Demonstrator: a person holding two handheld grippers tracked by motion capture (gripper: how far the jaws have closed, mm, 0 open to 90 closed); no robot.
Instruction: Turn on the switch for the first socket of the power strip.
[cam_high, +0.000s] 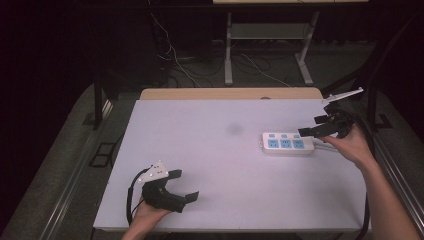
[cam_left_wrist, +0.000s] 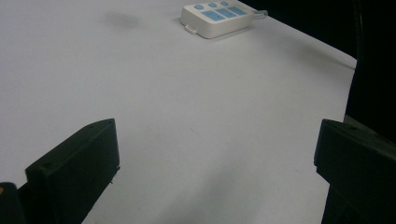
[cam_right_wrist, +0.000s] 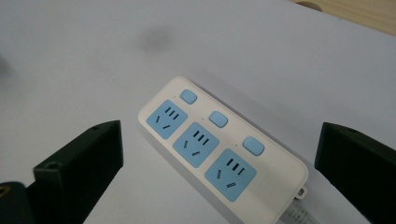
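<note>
White worktop under dim light, dark floor and cables beyond its far edge. Toward the right side, lying flat: a white power strip with three blue sockets in a row and three small blue switches along its far long side, one per socket. At its right end, a white cord running off toward the right edge of the worktop. Seen closer in the right gripper view, the power strip set diagonally, each socket with slots in two groups, a small tab and the start of the cord at the near end. Right gripper held in the right hand, raised just over the right end of the strip, jaws wide apart and clasping nothing; in its own view the two black jaws at either side of the frame with the strip between and beyond them, no contact visible. Left gripper in the left hand at the near left corner of the worktop, well apart from the strip, grey three-cornered plate on top, black cable looping off at its left; jaws likewise spread, empty, bare white surface between them. In the left gripper view, the power strip far off near the upper edge. Faint grey smudge on the worktop left of the strip, nearer the middle. Beyond the white surface, a strip of pale wood along the far edge.
</note>
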